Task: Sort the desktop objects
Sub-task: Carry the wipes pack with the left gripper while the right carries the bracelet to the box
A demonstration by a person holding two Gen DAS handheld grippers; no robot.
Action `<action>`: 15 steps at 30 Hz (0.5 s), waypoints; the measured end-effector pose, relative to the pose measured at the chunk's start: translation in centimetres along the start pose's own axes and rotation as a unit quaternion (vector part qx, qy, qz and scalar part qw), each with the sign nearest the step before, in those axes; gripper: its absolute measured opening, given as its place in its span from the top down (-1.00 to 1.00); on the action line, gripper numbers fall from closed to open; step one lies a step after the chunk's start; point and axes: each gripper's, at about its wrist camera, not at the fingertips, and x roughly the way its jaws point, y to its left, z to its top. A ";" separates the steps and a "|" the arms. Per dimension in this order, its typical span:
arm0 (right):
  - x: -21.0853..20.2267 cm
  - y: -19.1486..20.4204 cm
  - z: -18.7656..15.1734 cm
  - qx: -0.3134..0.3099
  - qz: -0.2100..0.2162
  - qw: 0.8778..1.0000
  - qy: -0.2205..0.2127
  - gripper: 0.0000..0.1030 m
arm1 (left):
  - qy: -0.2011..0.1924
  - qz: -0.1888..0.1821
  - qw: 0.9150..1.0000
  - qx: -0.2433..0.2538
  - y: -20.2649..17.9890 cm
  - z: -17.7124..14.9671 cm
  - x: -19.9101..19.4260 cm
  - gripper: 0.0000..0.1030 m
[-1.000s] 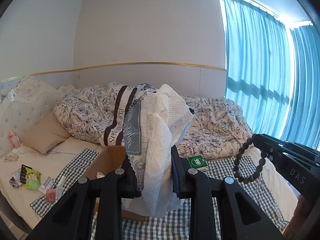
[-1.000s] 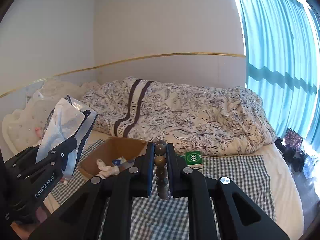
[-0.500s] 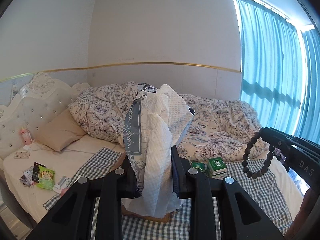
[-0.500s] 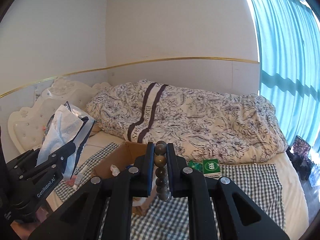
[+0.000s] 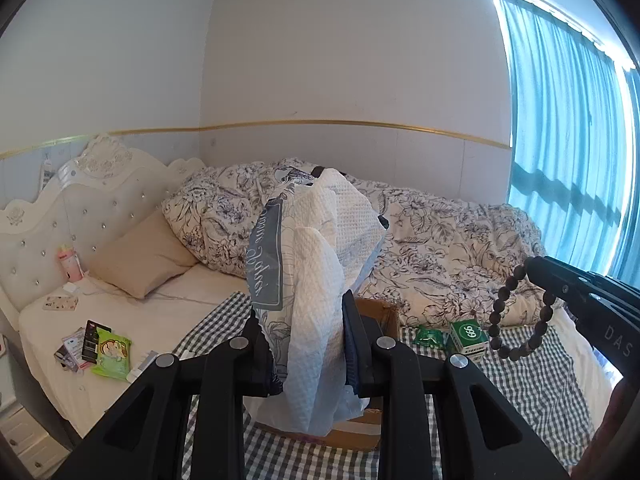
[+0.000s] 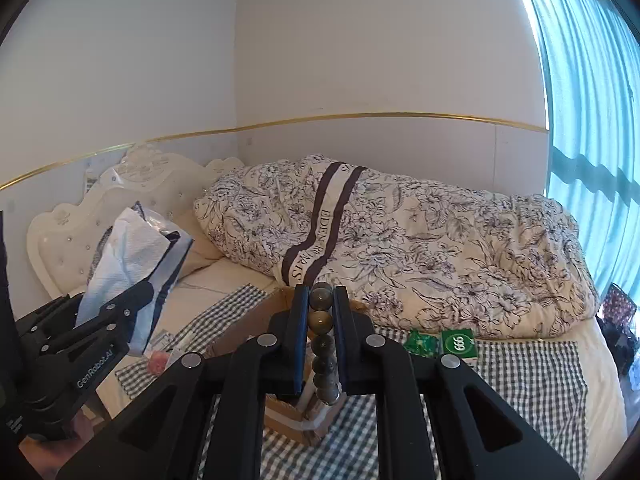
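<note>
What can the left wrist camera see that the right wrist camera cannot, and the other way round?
Only the left wrist view shows the beige pillow, the pink bottle by the headboard and the bright green snack packet on the sheet. Only the right wrist view shows the brown stripes with lettering on the floral duvet. Both show the white paper-towel pack clamped in the left gripper, the dark bead bracelet in the right gripper, the brown cardboard box, the green 999 box and the checked cloth.
</note>
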 end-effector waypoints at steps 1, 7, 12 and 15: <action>0.4 0.2 0.1 0.000 0.002 1.000 0.001 0.78 | 0.002 -0.001 1.000 -0.001 0.2 0.3 0.4 0.49; 2.9 1.2 0.8 0.002 0.014 1.000 0.004 0.78 | 0.005 0.006 1.000 0.008 1.4 0.8 2.3 0.49; 5.4 1.6 0.7 -0.003 0.021 1.000 0.016 0.78 | 0.021 0.008 1.000 0.004 2.1 0.4 4.7 0.49; 6.9 1.6 0.4 -0.004 0.024 0.999 0.025 0.78 | 0.037 0.007 0.999 0.006 2.2 -0.3 6.5 0.49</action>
